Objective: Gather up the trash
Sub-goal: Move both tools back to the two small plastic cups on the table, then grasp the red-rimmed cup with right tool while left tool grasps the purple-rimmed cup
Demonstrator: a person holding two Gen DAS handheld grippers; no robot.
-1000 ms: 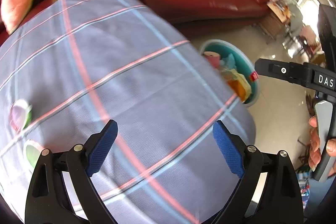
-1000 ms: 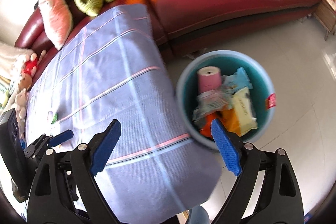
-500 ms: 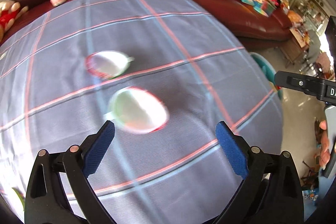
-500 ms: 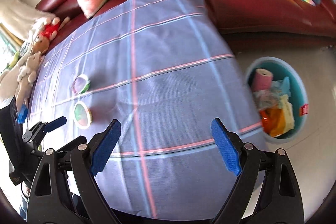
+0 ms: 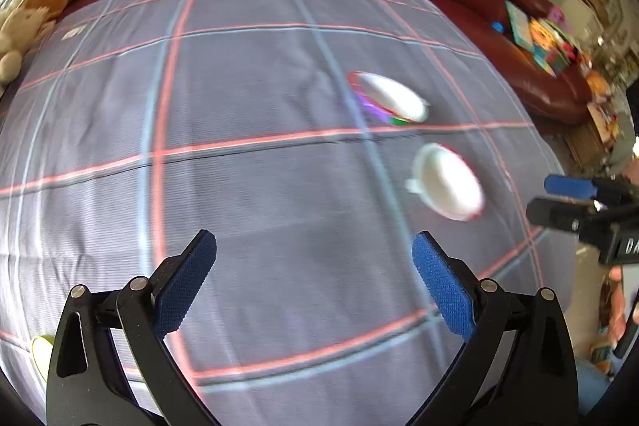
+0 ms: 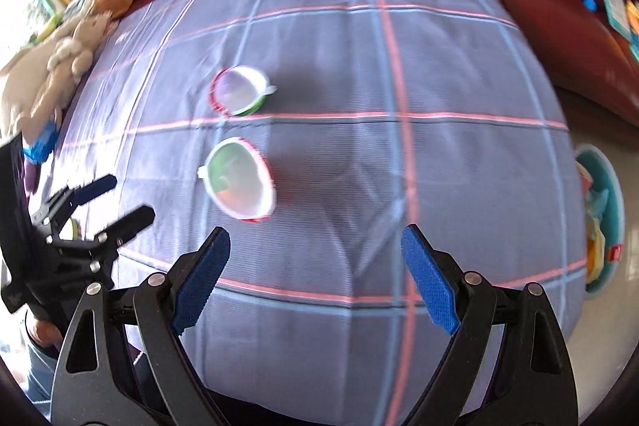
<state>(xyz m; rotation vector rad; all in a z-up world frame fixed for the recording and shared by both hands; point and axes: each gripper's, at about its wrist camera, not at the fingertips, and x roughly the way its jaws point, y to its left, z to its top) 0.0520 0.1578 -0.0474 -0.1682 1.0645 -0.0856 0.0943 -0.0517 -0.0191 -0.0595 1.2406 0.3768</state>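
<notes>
Plaid cloth covers the bench, carrying two empty cups just beside each other. Both hand-held grippers, left and right, hover above with jaws wide, gripping nothing. One teal bin of trash stands on the floor.

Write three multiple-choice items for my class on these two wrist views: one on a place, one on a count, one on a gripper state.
1. Where is the teal trash bin?
A. on the checked cloth
B. on the floor past the cloth's edge
C. on the sofa

2. How many round lids lie mid-cloth?
A. one
B. two
C. four

3. The right gripper is:
A. open and empty
B. shut on a lid
C. shut on a toy

Key: B, the bin sits beyond the checked cloth; B, far lid and near lid; A, only cloth shows between its pads.
</notes>
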